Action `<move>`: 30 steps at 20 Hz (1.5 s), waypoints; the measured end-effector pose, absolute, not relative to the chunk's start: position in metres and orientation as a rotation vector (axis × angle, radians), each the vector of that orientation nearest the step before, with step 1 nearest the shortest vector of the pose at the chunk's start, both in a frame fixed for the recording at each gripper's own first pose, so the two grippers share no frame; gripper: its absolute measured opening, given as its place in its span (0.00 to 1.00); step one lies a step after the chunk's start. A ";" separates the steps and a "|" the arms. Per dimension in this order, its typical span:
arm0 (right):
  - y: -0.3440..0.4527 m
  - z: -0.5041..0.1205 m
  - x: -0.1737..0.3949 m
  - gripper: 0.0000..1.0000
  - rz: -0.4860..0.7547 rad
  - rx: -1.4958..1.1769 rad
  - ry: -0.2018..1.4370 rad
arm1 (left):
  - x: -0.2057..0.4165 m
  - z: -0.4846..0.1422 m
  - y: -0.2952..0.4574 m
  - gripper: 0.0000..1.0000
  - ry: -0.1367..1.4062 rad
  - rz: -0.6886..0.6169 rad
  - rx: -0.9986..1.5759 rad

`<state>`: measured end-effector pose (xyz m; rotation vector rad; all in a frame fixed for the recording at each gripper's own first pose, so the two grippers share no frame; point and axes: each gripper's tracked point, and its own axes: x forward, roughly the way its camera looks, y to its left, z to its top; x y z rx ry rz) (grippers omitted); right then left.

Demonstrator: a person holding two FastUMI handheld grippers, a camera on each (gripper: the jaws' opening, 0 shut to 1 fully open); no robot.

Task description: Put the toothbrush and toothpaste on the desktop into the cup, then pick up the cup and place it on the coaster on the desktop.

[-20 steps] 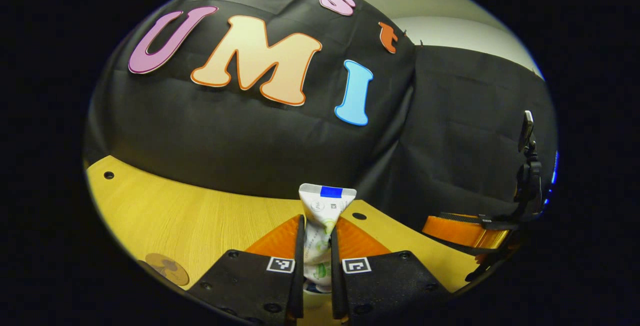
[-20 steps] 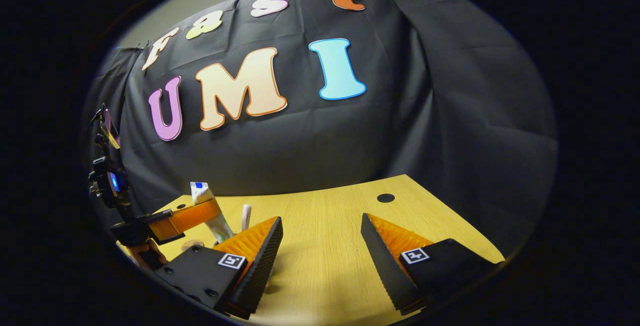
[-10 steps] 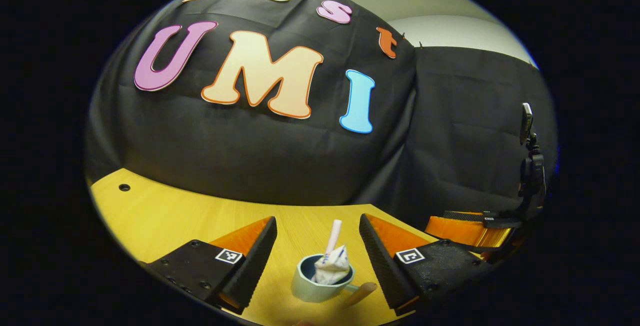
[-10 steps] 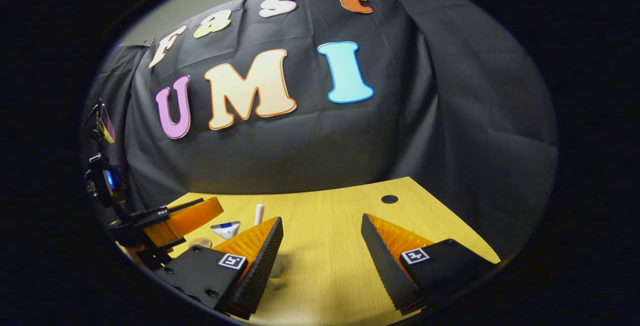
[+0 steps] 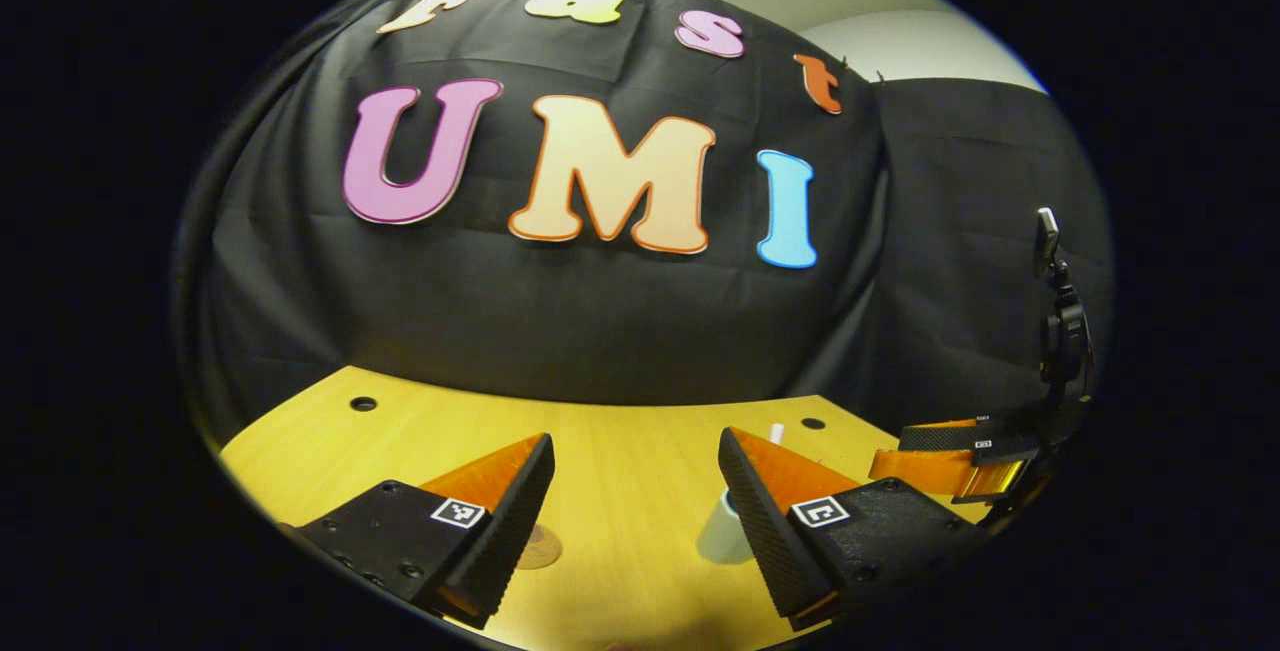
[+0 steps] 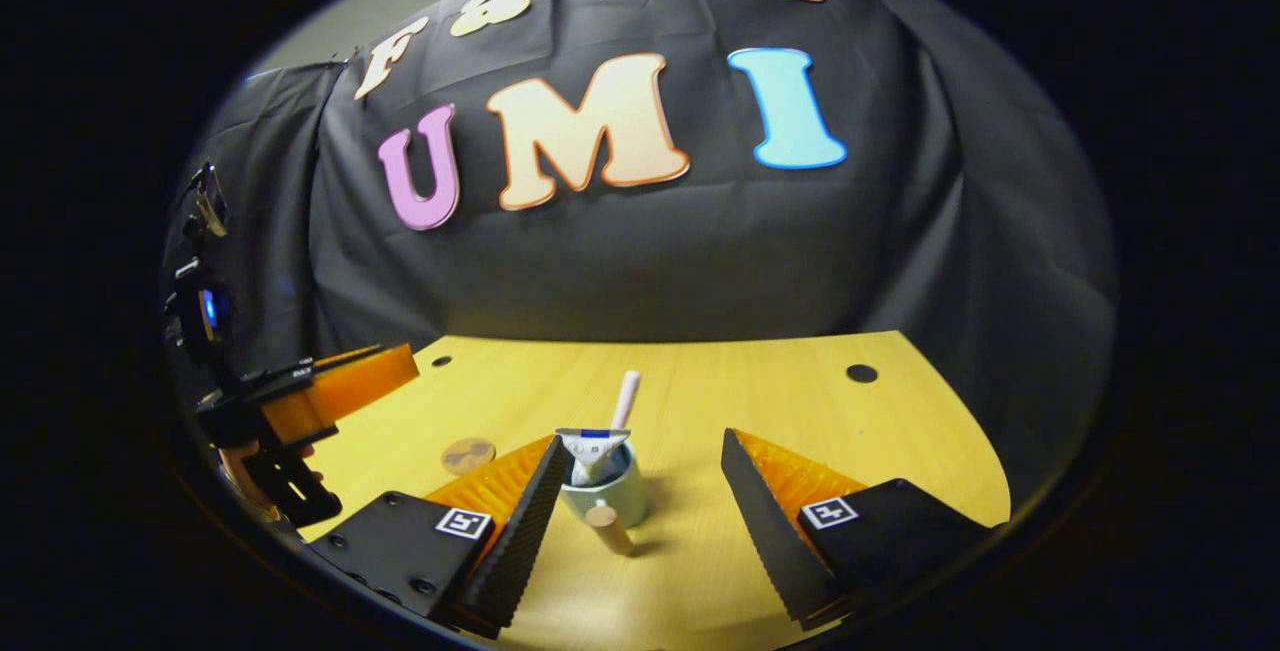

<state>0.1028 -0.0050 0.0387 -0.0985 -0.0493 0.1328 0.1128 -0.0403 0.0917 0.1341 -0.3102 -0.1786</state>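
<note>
Where unobstructed, toothpaste (image 6: 592, 449) inside cup (image 6: 612, 503)

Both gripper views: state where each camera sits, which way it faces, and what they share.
Left gripper view: rides the left gripper, facing the desk and wall; its open fingers show, with the cup behind the right-hand one.
Right gripper view: rides the right gripper, open around the cup holding toothpaste and toothbrush; a hand holds the other gripper.
Shared: cup, coaster, desk.

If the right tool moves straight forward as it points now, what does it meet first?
Probably the cup, which holds the toothpaste and toothbrush. It stands just ahead of the open right tool, nearer its left finger; depth is uncertain.
</note>
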 end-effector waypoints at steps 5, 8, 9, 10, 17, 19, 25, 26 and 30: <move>0.012 0.000 0.123 0.97 0.172 -0.167 0.197 | 0.081 0.075 0.016 0.95 -0.238 -0.048 0.131; 0.015 -0.016 0.135 0.98 0.186 -0.227 0.296 | 0.062 0.066 0.041 0.95 -0.203 0.024 0.120; 0.015 -0.020 0.140 0.98 0.182 -0.247 0.327 | 0.057 0.064 0.049 0.95 -0.196 0.049 0.120; 0.016 -0.022 0.144 0.98 0.181 -0.260 0.352 | 0.052 0.062 0.057 0.95 -0.185 0.076 0.118; 0.013 -0.056 0.172 0.98 0.151 -0.378 0.569 | 0.020 0.033 0.099 0.95 -0.098 0.221 0.038; 0.010 -0.065 0.176 0.94 0.141 -0.395 0.629 | 0.014 0.024 0.108 0.95 -0.080 0.245 0.018; 0.005 -0.086 0.185 0.87 0.119 -0.375 0.767 | 0.010 0.006 0.126 0.95 -0.027 0.297 -0.015; 0.003 -0.087 0.187 0.75 0.107 -0.368 0.776 | 0.012 0.004 0.126 0.95 -0.021 0.297 -0.021; 0.002 -0.096 0.184 0.48 0.096 -0.332 0.822 | 0.023 -0.003 0.124 0.95 0.001 0.277 -0.044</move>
